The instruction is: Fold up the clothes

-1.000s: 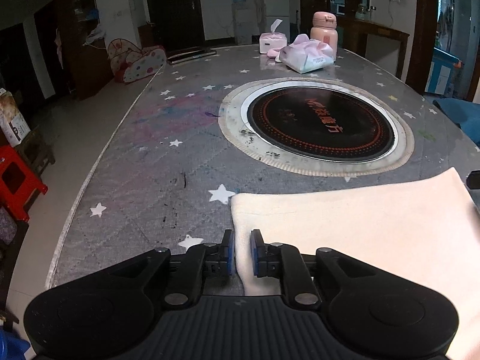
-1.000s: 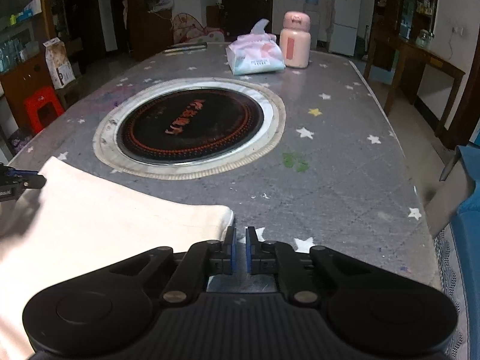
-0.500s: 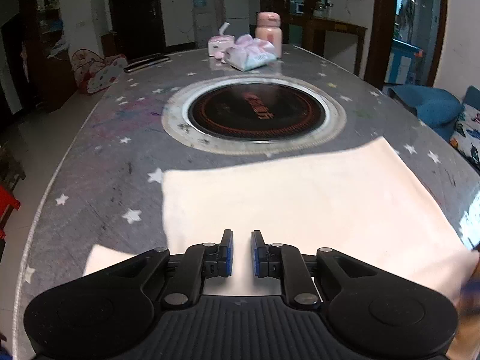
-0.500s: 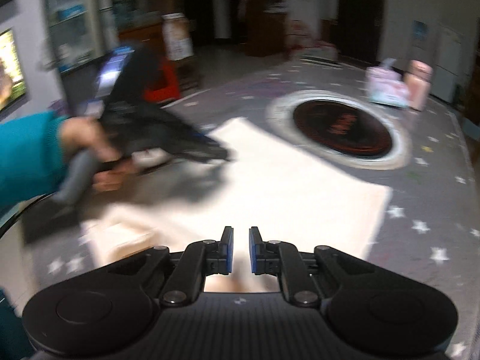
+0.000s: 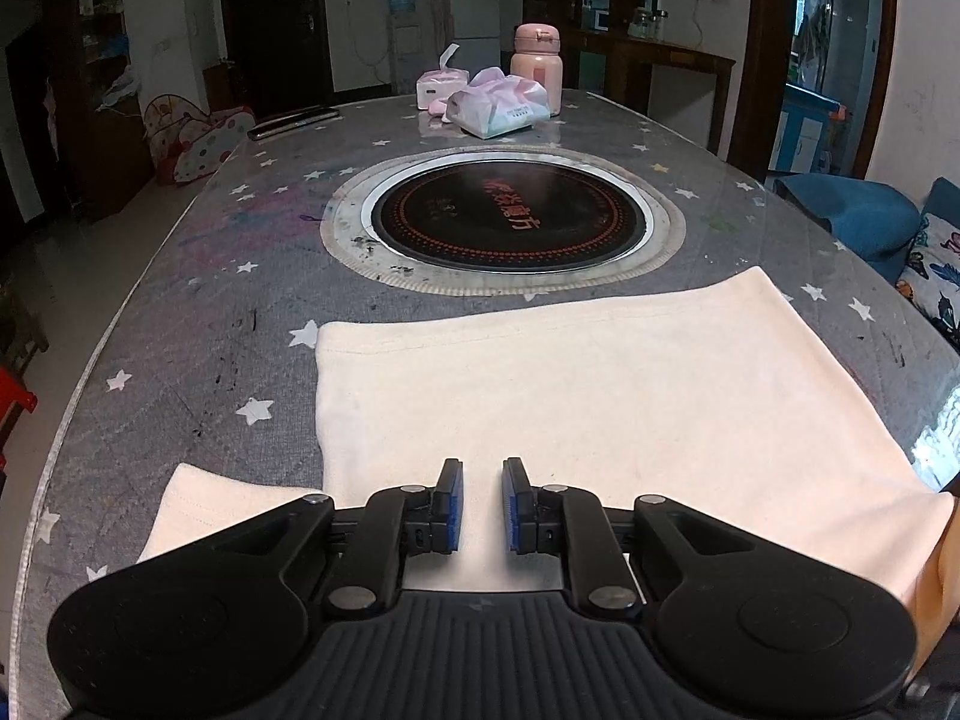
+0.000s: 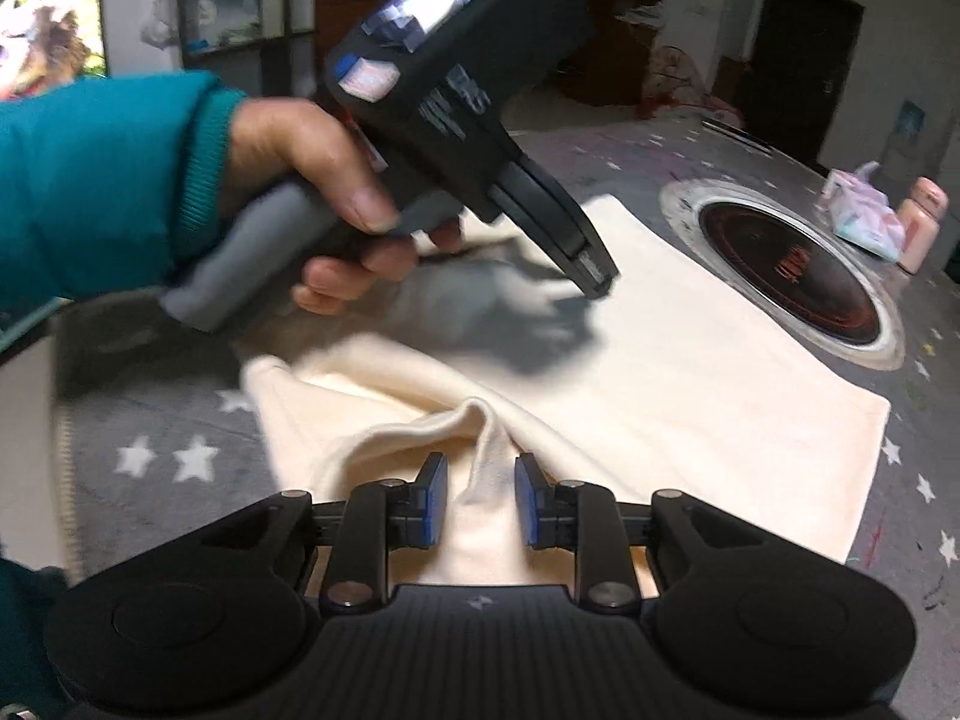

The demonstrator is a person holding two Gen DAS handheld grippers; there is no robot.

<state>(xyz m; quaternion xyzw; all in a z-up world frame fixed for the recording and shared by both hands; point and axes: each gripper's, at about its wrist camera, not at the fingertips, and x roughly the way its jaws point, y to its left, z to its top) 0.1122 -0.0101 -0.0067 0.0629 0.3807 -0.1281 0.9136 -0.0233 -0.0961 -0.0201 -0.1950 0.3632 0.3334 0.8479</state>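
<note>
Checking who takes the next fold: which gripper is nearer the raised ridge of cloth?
Right. The right gripper straddles the ridge; the left gripper hangs farther along the shirt.

Red Chinese characters run across the black round cooktop [image 5: 510,221] set in the table [image 5: 180,324], too small to read. Beyond the cooktop, the tissue pack [image 5: 501,105] carries small print, also illegible.
</note>
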